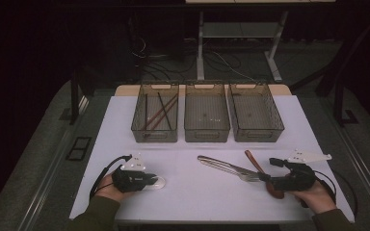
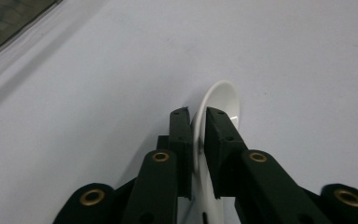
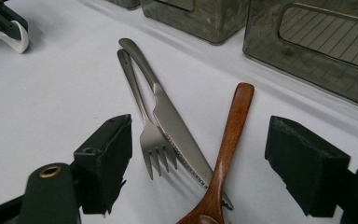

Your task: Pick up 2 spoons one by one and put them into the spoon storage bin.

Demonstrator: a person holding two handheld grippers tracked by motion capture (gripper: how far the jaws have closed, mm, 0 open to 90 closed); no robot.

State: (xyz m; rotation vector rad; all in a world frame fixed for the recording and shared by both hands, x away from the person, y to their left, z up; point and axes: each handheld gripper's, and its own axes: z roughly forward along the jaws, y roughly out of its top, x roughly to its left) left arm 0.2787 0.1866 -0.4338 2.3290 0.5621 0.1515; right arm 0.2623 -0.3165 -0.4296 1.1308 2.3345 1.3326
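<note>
1. L claw (image 2: 196, 122) is clamped on the rim of a white spoon (image 2: 219, 100), jaws pinching the thin edge. In the high view the spoon (image 1: 155, 183) sits low at the bench's (image 1: 192, 192) near-left, still close to or on the surface; can't tell if it's lifted.
2. R claw (image 3: 198, 158) is spread wide, nothing between the jaws. It's aimed at the cutlery pile at the near-right of the bench.
3. Pile: fork (image 3: 150, 140) and knife (image 3: 177, 135) lie side by side, handles touching; the wooden spoon (image 3: 226, 149) crosses over the knife tip.
4. Doing this step well, imo: keep the L grip square on the rim. The edge is thin and slick, so lift straight up w/o twisting or it may slip out.
5. For the R claw, take the wooden spoon first since it's on top; grab mid-handle, clear of the knife, so the metal pcs don't get dragged.
6. Counts: 3 mesh bins (image 1: 207, 118) in a row at the far side; 2 spoons (1 white, 1 wood); 1 fork; 1 knife; a few chopsticks (image 1: 161, 113) in the left bin, exact no. unclear. The mid and right bins look empty.
</note>
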